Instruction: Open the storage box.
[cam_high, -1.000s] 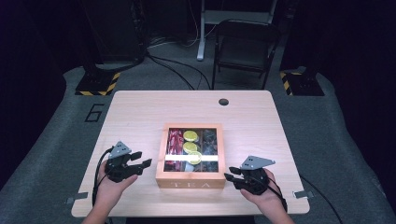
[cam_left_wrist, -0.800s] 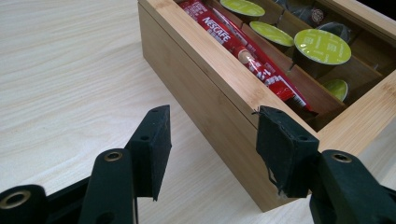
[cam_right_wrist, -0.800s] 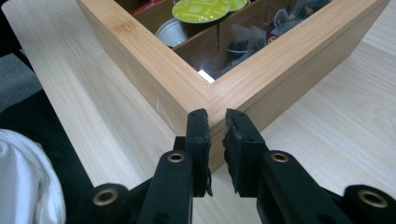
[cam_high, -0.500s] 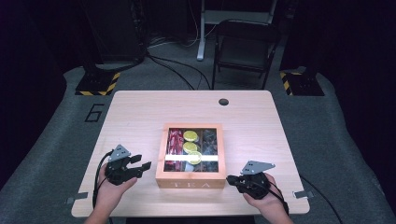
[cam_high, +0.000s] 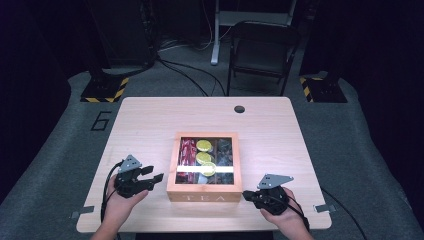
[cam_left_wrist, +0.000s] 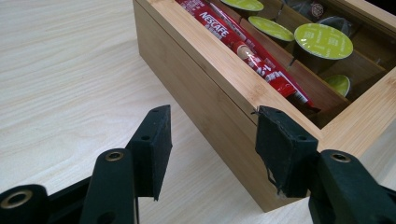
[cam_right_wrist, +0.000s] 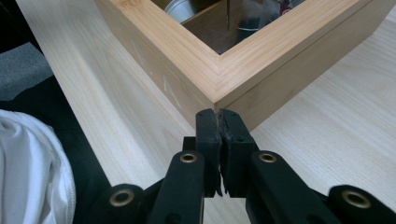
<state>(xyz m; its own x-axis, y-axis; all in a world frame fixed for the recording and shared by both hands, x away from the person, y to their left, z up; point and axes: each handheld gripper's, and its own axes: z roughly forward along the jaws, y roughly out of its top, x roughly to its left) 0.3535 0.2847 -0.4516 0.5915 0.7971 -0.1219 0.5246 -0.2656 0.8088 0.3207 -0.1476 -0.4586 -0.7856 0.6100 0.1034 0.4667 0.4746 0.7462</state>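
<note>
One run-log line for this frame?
left gripper: open, beside tea box | right gripper: just closed, empty, at box corner | box: on table

Overhead light on pale table (cam_high: 150, 125); surroundings near black; glare strip across box lid (cam_high: 205, 169); soft focus.

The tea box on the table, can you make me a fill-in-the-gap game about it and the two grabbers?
1. The word on the front of the wooden box is ____.
2. The right gripper has its jaws ____, with nothing between them.
3. The round capsules inside have lids coloured ____.
4. The left gripper has open jaws beside a ____ of the box.

Missing words: TEA; shut; green; corner
</note>
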